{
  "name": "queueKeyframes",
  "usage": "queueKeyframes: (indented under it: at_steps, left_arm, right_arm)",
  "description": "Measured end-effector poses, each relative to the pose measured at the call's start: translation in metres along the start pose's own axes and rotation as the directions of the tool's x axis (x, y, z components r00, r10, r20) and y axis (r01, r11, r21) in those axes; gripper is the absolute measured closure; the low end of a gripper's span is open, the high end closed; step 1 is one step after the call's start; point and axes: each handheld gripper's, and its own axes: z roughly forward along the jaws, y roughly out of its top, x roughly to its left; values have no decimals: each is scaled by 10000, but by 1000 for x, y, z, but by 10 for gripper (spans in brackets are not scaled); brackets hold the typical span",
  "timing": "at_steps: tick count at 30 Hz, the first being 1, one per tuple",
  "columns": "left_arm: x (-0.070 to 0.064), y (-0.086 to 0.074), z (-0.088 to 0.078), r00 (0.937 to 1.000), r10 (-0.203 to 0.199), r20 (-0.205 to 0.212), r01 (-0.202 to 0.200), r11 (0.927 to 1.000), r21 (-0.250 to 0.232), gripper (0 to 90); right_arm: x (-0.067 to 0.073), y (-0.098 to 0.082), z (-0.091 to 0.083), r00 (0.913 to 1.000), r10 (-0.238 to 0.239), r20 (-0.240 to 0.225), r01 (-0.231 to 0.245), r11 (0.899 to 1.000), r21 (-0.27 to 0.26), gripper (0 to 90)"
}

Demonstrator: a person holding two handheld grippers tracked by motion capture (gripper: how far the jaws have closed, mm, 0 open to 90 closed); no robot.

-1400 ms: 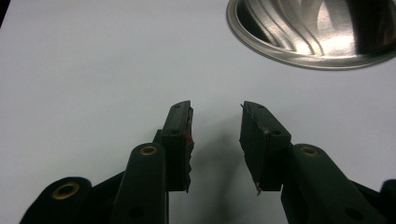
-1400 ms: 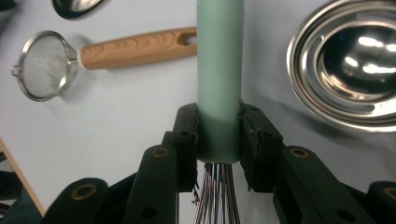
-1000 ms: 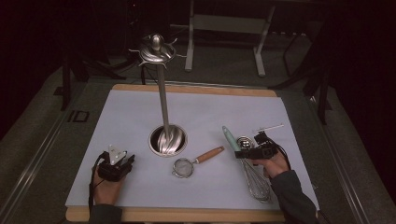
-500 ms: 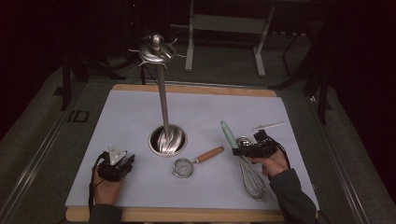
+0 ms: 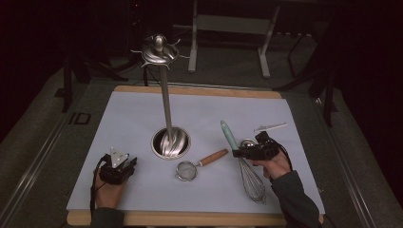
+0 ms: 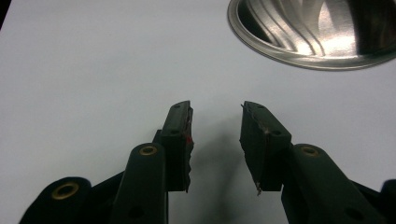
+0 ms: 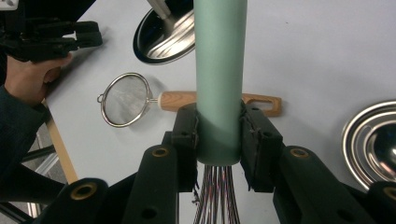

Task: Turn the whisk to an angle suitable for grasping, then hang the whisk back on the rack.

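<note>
Whisk [image 5: 251,176] clamped by its green handle in right gripper [image 7: 218,135], left gripper [image 6: 215,135] part open, empty.

matt green whisk handle [image 7: 220,79], wire loops [image 5: 252,180]

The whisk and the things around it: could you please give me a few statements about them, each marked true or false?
1. The right gripper is shut on the whisk at its green handle. True.
2. The left gripper holds the strainer. False: it is open, nothing between its pads.
3. The strainer has a wooden handle. True.
4. The whisk hangs on the rack. False: its wires lie on the table.
</note>
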Motion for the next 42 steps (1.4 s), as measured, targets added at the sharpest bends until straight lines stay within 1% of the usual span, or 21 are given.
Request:
queueKeyframes:
  at_steps: [8, 9, 11, 16, 20, 23, 33, 37, 42]
  left_arm:
    - [0, 0, 0, 10000, 12, -11, -12, 10000, -9, 634]
    - [0, 0, 0, 10000, 24, -16, -24, 10000, -8, 634]
    - [0, 0, 0, 10000, 51, -17, -51, 10000, -1, 634]
    - [0, 0, 0, 10000, -7, -19, 7, 10000, -36, 634]
    - [0, 0, 0, 10000, -4, -13, 4, 10000, -31, 634]
    - [0, 0, 0, 10000, -14, -12, 13, 10000, -38, 633]
    - [0, 0, -1, 10000, -5, -7, 5, 10000, -10, 632]
    - [0, 0, 0, 10000, -44, -8, 44, 10000, -24, 631]
    - [0, 0, -1, 10000, -27, -12, 27, 10000, -21, 631]
  right_arm:
    - [5, 4, 0, 9997, -203, -118, 202, 9997, -106, 695]
    - [8, 5, 1, 9994, -277, -221, 273, 9995, -172, 695]
    - [9, 6, 1, 9992, -317, -251, 313, 9993, -180, 695]
    - [12, 9, 2, 9988, -394, -285, 388, 9990, -232, 695]
    - [15, 11, 3, 9983, -481, -335, 472, 9985, -280, 695]
    - [17, 13, 4, 9982, -518, -287, 511, 9984, -246, 695]
    - [24, 19, 7, 9967, -703, -407, 686, 9968, -408, 695]
    - [31, 24, 7, 9942, -915, -564, 880, 9942, -627, 695]
    - [34, 27, 6, 9918, -1064, -706, 1006, 9916, -808, 695]
